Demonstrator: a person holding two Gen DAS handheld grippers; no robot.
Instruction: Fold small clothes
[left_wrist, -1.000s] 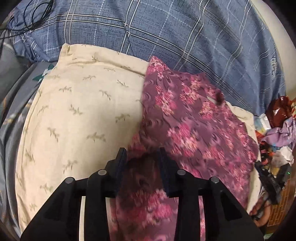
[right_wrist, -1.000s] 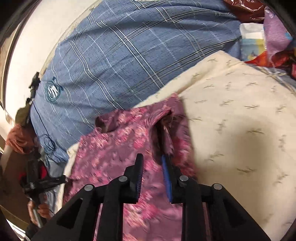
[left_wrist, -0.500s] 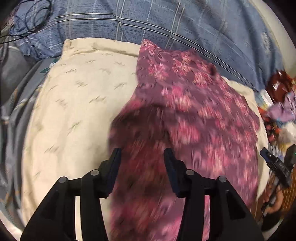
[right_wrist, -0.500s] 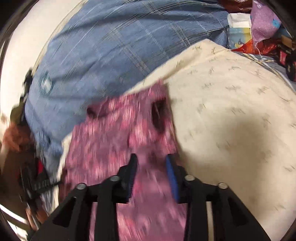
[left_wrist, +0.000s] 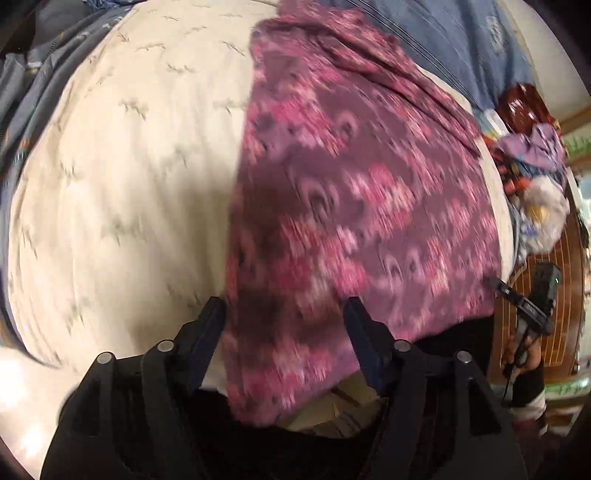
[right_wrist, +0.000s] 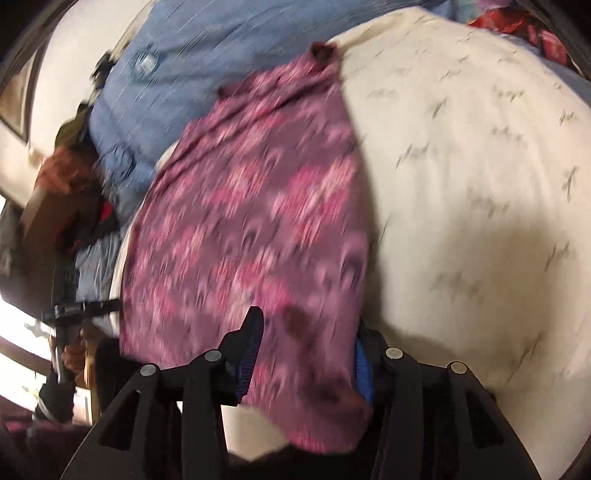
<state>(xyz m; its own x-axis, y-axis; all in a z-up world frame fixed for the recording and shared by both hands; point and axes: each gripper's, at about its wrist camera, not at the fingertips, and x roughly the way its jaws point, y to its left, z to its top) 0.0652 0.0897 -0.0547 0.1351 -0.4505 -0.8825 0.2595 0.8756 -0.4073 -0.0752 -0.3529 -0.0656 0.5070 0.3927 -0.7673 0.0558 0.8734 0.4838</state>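
With the floral garment (left_wrist: 354, 192) lying flat along one side of the cream pillow (left_wrist: 122, 192), its near hem over the near edge, we keep the left gripper (left_wrist: 284, 317) and right gripper (right_wrist: 306, 343) spread and released, then pinch both near corners level before folding far. Compared with a second ago, both jaws have widened and let go, and the raised fold has dropped flat.

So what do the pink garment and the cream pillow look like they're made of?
The garment looks like thin, soft woven fabric, maybe cotton or rayon: matte, printed in pink florals, and it drapes limply over the edge. The pillow seems to have a matte cotton-like cover with small printed sprigs, puffed smooth by stuffing. Motion blur leaves the weave unclear.
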